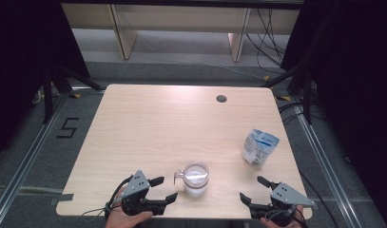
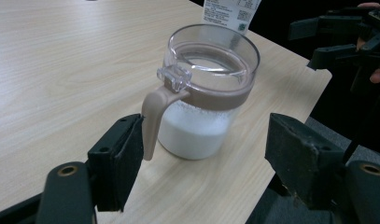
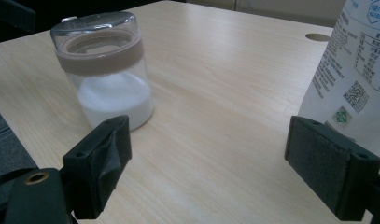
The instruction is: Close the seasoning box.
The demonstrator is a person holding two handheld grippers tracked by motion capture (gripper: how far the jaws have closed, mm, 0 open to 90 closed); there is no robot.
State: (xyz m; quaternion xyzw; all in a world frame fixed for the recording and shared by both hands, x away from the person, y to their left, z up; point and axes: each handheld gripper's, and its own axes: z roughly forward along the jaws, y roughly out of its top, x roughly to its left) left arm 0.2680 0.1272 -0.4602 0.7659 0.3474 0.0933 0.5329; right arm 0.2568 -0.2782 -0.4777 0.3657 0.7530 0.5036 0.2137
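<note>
A clear jar (image 1: 196, 179) of white powder, lid on, sits near the table's (image 1: 148, 128) front edge. A white bag (image 1: 259, 147) stands farther right. The left gripper (image 1: 159, 189) and right gripper (image 1: 254, 189) both wait wide open, holding nothing. It looks like the start; next, one must grab the jar.

Black two-jaw left gripper (image 1: 161, 189) and right gripper (image 1: 253, 188), each topped by grey three-cornered plate; brass-ringed screw holes, thin trailing cables.

Left gripper (image 1: 162, 189), right gripper (image 1: 250, 188): jaws apart, empty.
</note>
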